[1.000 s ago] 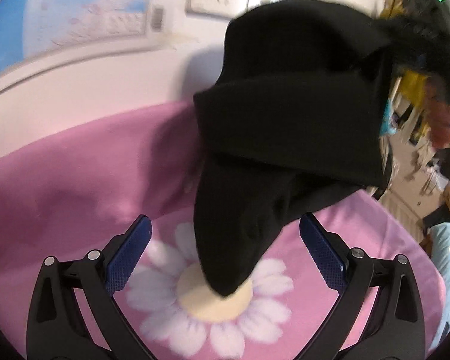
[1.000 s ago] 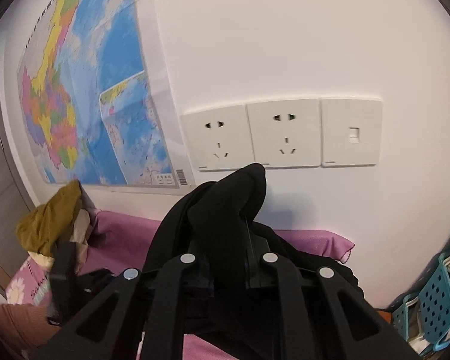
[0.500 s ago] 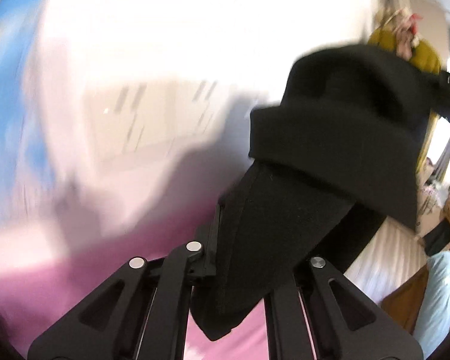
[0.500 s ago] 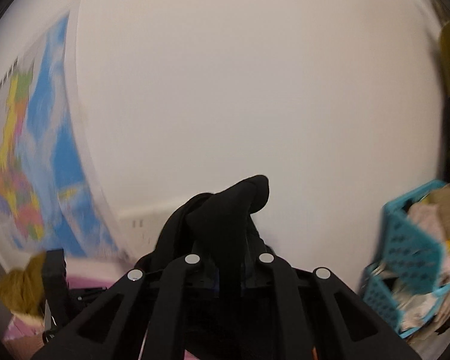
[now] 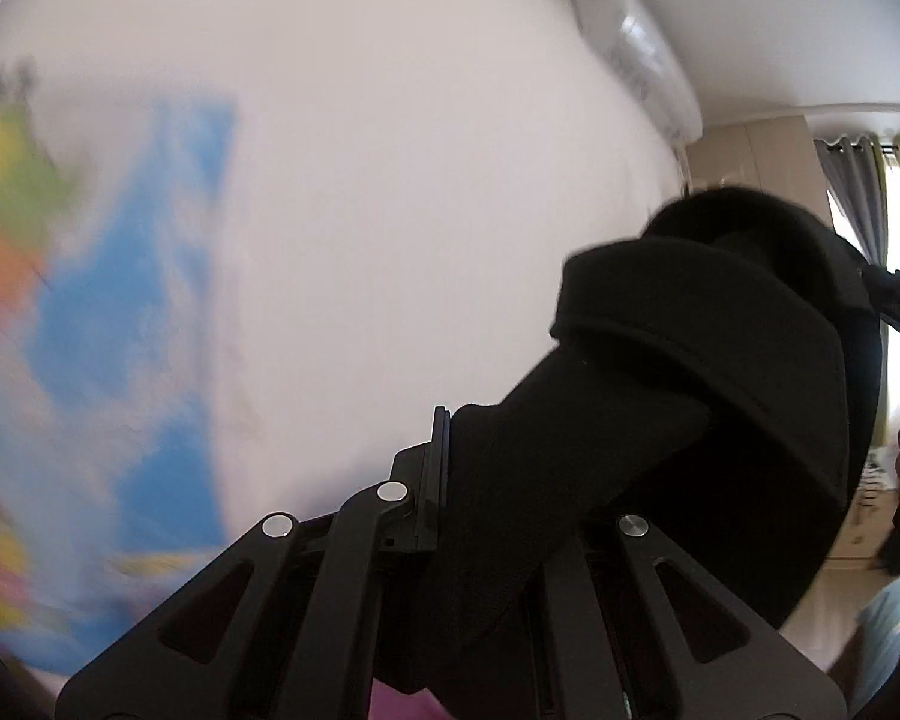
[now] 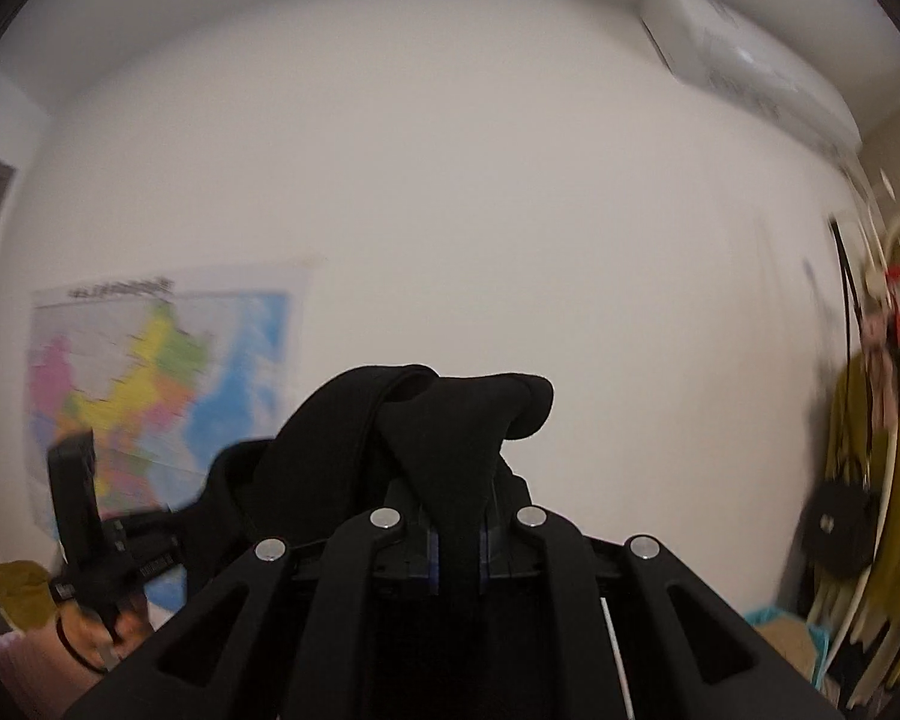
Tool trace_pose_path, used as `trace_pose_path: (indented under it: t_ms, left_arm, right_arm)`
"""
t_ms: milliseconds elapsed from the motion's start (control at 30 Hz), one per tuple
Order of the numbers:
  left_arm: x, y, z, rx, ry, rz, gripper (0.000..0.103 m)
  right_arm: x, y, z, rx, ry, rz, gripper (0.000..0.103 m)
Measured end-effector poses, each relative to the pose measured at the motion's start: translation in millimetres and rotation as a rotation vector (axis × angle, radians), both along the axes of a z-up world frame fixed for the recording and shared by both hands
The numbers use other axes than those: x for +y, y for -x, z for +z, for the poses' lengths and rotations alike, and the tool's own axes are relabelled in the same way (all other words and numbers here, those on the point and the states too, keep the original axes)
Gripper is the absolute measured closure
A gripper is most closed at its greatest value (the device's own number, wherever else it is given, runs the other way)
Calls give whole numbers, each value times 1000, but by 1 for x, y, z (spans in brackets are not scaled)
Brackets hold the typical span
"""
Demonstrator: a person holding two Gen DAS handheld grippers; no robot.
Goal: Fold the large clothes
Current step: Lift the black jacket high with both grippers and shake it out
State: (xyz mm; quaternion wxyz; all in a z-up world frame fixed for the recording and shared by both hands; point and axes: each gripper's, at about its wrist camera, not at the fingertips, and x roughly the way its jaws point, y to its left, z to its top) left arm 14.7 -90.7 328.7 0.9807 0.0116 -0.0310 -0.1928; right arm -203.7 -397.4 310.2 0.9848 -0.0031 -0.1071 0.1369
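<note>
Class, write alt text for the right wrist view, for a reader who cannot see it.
The right hand-held gripper is shut on a fold of black garment, held up before a white wall. A blurred map hangs lower left, an air conditioner upper right.

Black garment (image 5: 690, 420) bunched, held aloft, draped between both tools.

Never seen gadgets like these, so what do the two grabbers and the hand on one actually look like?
Both the left gripper and the right gripper are matte black linkages with triangular cut-outs and silver rivets. The right's pads look blue. The person's hand wears a thin dark wristband.
</note>
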Motion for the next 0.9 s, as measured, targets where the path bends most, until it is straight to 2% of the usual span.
trace_pose_path:
  t_ms: [100, 133, 233, 333, 400, 433, 467, 533, 600, 700, 733, 833, 900]
  left_arm:
    - [23, 91, 14, -90, -44, 76, 99]
    - [31, 99, 17, -104, -71, 108, 99]
    - [67, 165, 8, -101, -120, 189, 99]
    - [81, 235, -14, -80, -183, 265, 99]
    - [92, 255, -29, -25, -227, 321, 99]
    - [99, 261, -37, 30, -241, 339, 99]
    - [106, 269, -43, 91, -237, 334, 100]
    - [122, 277, -56, 148, -208, 311, 99]
    - [137, 269, -81, 205, -210, 349, 99]
    - [169, 214, -131, 422, -148, 373, 99]
    - [182, 187, -157, 508, -135, 394, 99]
    - [209, 120, -221, 694, -107, 422, 99]
    - [222, 77, -261, 792, -103, 447, 100]
  right_arm:
    - [13, 38, -4, -28, 5, 106, 95]
    - [14, 49, -7, -26, 8, 145, 95]
    - [25, 81, -27, -23, 29, 264, 97]
    - [36, 97, -55, 13, 33, 386, 97]
    - [52, 95, -80, 57, 57, 430, 97]
    - [58, 89, -91, 96, 51, 467, 97]
    - [64, 82, -102, 139, 52, 507, 97]
    - [77, 67, -127, 180, 73, 565, 97]
    - [88, 49, -149, 216, 79, 612, 97]
    - [118, -5, -189, 356, 63, 632, 97]
    - [133, -31, -208, 416, 64, 609, 97]
    - [168, -100, -257, 597, 72, 549, 97]
    - [197, -148, -295, 708, 106, 492, 97]
